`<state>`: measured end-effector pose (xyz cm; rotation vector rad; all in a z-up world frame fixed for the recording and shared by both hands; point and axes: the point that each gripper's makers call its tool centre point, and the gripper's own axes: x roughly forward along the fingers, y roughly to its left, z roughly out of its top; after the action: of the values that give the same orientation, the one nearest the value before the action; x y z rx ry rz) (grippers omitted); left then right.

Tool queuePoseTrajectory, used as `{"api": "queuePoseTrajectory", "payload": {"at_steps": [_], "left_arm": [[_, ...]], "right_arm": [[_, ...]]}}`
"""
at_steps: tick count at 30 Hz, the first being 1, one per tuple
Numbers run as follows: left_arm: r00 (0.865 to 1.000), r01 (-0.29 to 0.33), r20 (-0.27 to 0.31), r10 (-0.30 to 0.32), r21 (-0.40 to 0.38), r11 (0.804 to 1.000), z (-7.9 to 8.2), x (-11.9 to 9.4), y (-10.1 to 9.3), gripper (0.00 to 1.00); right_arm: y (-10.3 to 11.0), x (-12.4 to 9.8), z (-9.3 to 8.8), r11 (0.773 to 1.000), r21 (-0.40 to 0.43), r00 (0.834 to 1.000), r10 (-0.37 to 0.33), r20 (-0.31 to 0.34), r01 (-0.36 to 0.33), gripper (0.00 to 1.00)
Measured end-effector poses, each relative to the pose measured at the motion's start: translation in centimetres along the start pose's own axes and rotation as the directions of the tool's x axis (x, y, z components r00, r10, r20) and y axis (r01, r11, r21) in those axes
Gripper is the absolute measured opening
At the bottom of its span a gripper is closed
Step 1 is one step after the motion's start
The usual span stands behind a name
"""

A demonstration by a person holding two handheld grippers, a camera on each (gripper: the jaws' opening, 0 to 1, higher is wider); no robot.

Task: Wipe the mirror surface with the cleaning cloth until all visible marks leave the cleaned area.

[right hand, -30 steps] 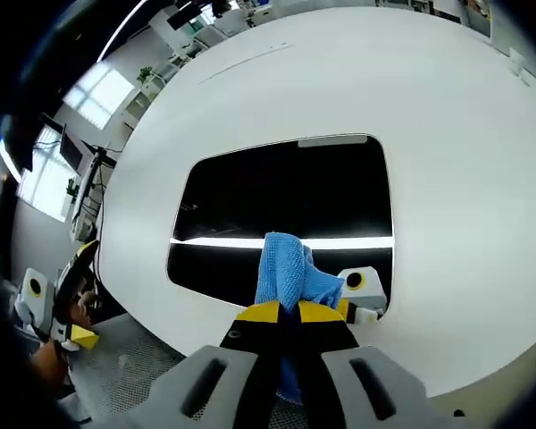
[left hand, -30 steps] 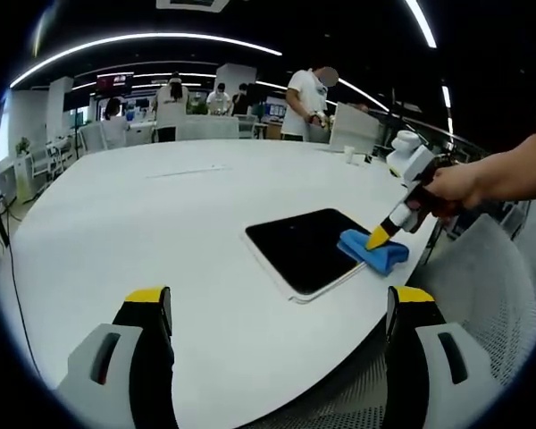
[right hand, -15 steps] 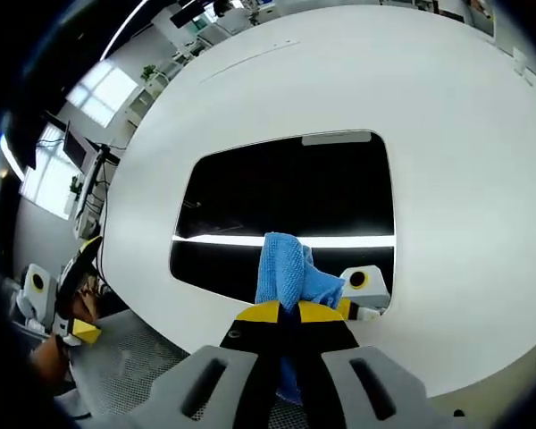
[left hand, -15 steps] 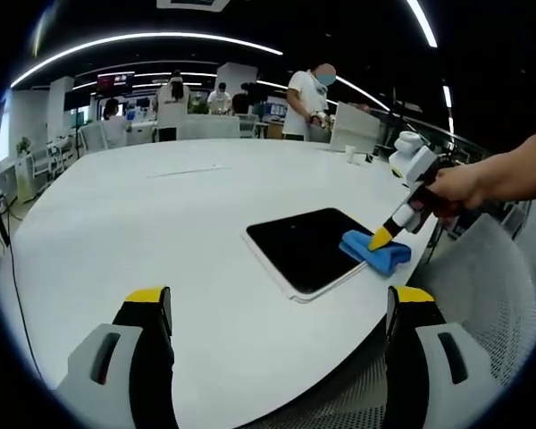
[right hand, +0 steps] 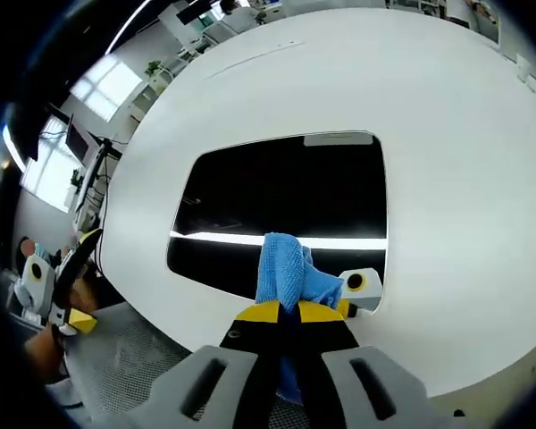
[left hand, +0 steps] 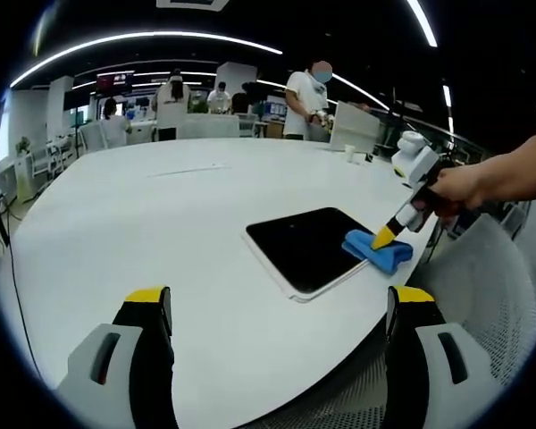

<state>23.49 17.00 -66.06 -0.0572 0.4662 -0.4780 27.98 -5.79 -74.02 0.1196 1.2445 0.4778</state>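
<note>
We grasp the blue cloth (right hand: 290,273) in our right gripper (right hand: 281,313), its jaws clenched, pressing it on the near right corner of the dark mirror (right hand: 286,201), which lies flat on the white table (right hand: 447,179). Our left gripper (left hand: 281,304) hangs released over the table's near edge, well apart from the mirror (left hand: 308,246).

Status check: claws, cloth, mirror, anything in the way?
Right claw shut on blue cloth, pressed at the mirror's near edge. Left claw open, off the mirror over the white table. Nothing blocking.
</note>
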Motion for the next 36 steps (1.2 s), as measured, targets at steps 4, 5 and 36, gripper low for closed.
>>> {"api": "queuePoseTrajectory", "payload": {"at_steps": [4,5,36], "left_arm": [[1.000,0.001,0.001,-0.001,-0.001,1.000,0.0,0.0,0.0,0.99],[1.000,0.003,0.000,-0.003,-0.002,1.000,0.0,0.0,-0.1,0.99],[1.000,0.004,-0.002,-0.004,-0.002,1.000,0.0,0.0,-0.1,0.99]], "right_arm": [[-0.5,-0.3,-0.1,1.000,0.009,1.000,-0.001,0.001,0.001,0.00],[-0.6,-0.4,-0.1,1.000,0.010,1.000,-0.002,0.001,0.002,0.00],[-3.8,-1.4,0.0,0.999,0.043,1.000,-0.025,0.001,0.025,0.00]]}}
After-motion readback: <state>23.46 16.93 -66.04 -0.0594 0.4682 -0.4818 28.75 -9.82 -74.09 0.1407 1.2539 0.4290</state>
